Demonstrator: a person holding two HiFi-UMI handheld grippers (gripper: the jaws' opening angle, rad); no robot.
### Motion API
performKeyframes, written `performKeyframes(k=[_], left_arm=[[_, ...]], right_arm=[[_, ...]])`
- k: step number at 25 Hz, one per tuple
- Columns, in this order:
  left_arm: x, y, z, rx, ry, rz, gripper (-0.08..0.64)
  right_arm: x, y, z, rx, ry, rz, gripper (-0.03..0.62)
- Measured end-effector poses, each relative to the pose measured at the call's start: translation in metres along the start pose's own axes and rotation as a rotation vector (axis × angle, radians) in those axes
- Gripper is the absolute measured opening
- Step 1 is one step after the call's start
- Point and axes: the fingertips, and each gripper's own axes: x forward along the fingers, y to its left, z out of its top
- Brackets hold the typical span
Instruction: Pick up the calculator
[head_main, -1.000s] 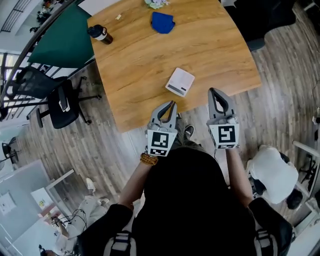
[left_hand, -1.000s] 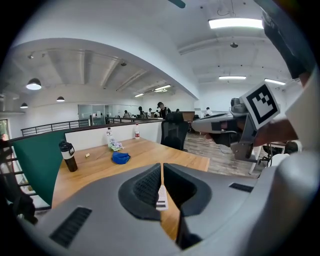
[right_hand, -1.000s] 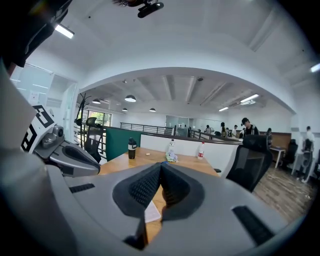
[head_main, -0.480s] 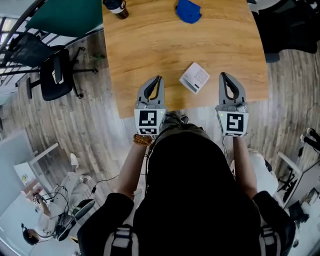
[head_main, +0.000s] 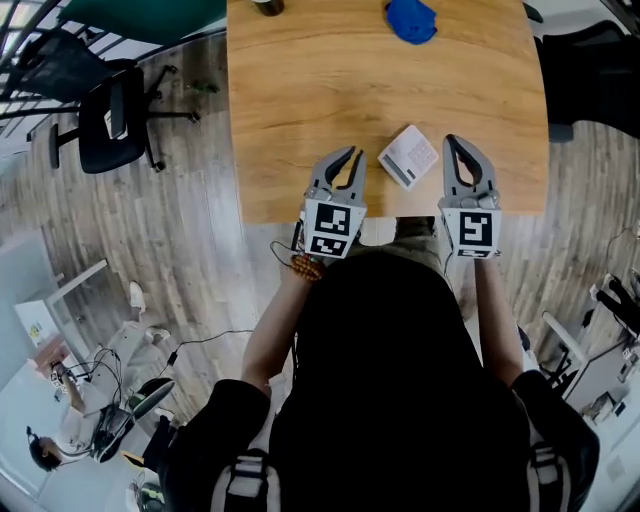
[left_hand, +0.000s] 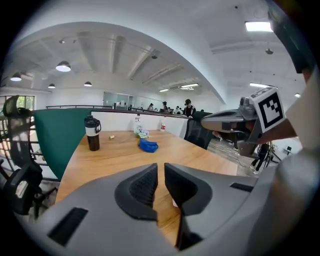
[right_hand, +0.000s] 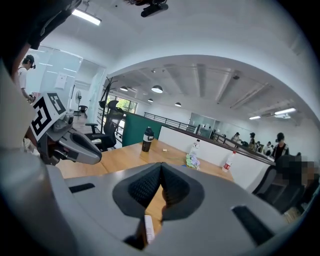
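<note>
Wood counter (head_main: 330, 90), with office floor all round it. No part of the pickup is done: the calculator (head_main: 408, 157) lies flat and untouched between the two tools (nearer the right one). The left tool (head_main: 352, 153) has its jaws drawn together on nothing, and the right tool (head_main: 453, 142) is the same, tips meeting and empty. What is left, I judge, is to open one tool, reach, close and lift.

Only the head view shows the calculator whole. The left gripper view adds a bottle (left_hand: 92, 133) and a blue cloth (left_hand: 148, 145) far ahead of that tool. The right gripper view catches only a white edge under its jaws, probably the calculator.
</note>
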Motion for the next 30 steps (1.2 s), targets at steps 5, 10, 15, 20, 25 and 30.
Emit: performKeyframes(k=[5, 10, 15, 20, 25, 30], left_arm=[[0.02, -0.033, -0.011, 0.121, -0.027, -0.121, 0.171], [0.049, -0.044, -0.046, 0.173, 0.074, -0.156, 0.224], [0.074, -0.031, -0.101, -0.077, 0.272, -0.151, 0.241], [0.084, -0.039, -0.14, -0.295, 0.406, -0.189, 0.206], [0.093, -0.042, -0.15, -0.476, 0.431, -0.209, 0.188], [0.101, -0.037, -0.171, -0.695, 0.466, -0.17, 0.227]], right_arm=[[0.025, 0.012, -0.026, -0.081, 0.05, 0.128, 0.006], [0.04, 0.005, -0.05, -0.08, 0.107, 0.192, 0.006], [0.052, -0.007, -0.061, -0.055, 0.113, 0.189, 0.006], [0.051, -0.004, -0.068, -0.039, 0.158, 0.222, 0.006], [0.046, 0.003, -0.069, -0.027, 0.182, 0.249, 0.006], [0.045, 0.009, -0.072, -0.007, 0.183, 0.27, 0.005]])
